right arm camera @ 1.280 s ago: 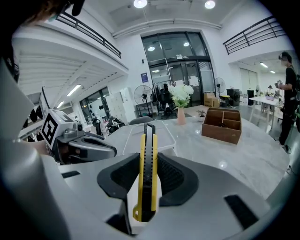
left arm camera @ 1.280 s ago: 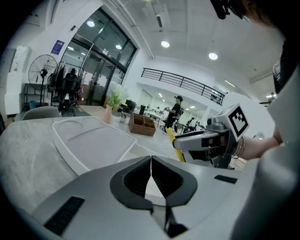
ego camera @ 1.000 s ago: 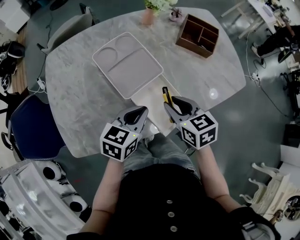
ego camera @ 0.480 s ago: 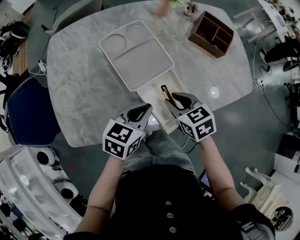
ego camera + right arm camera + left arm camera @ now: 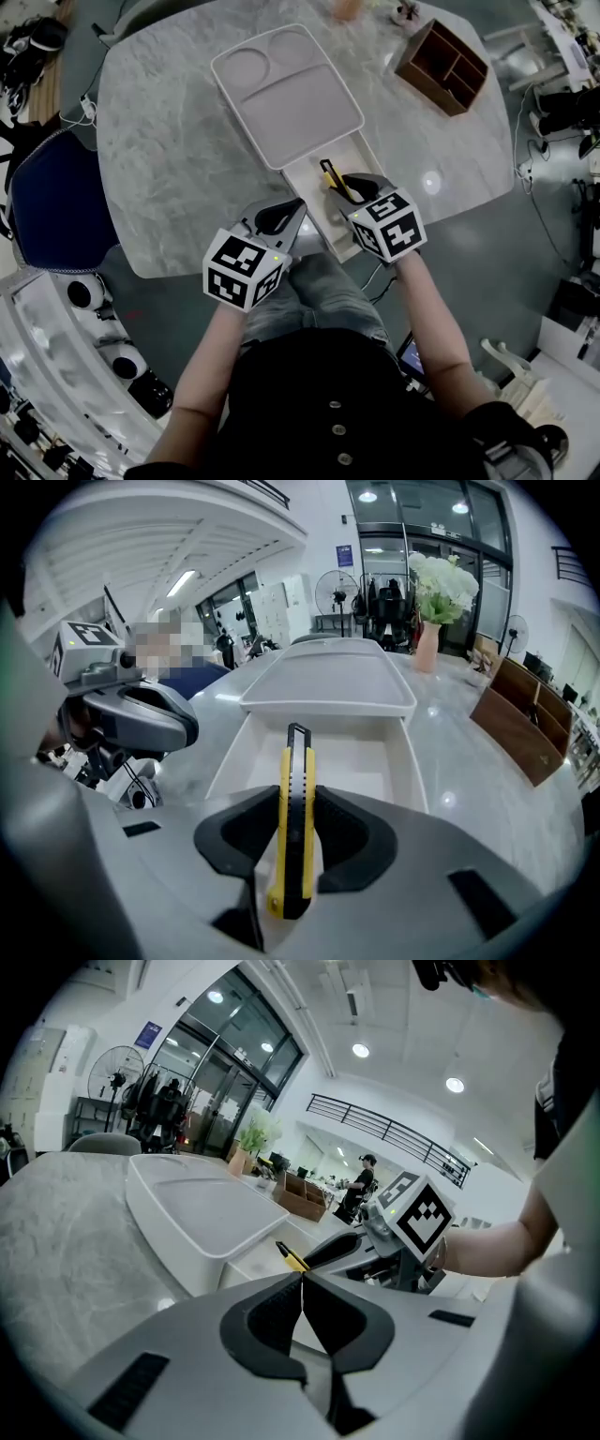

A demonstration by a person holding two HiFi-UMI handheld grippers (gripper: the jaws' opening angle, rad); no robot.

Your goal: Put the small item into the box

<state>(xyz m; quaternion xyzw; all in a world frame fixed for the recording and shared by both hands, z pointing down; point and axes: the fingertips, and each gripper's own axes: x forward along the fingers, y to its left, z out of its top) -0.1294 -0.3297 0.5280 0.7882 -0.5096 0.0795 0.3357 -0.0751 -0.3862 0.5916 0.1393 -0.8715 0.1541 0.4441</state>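
Observation:
A yellow and black utility knife (image 5: 294,827) stands clamped between the pads of my right gripper (image 5: 298,810), blade end pointing forward. In the head view the right gripper (image 5: 343,186) holds the knife (image 5: 331,176) over the open white drawer (image 5: 306,180) of the white box (image 5: 286,94). The drawer (image 5: 356,761) looks empty inside. My left gripper (image 5: 287,215) hovers at the table's near edge, just left of the drawer, jaws shut with nothing between them (image 5: 302,1277). From the left gripper view the knife tip (image 5: 290,1256) pokes out beside the right gripper.
The box's lid is a tray with two round hollows. A brown wooden organizer (image 5: 445,64) stands at the far right of the marble table (image 5: 159,187), with a pink vase of flowers (image 5: 428,635) behind. A blue chair (image 5: 47,197) sits left of the table.
The head camera has swung, so the table slid up and right in view. Both grippers keep nearly the same place by the drawer; the right one still clamps the knife.

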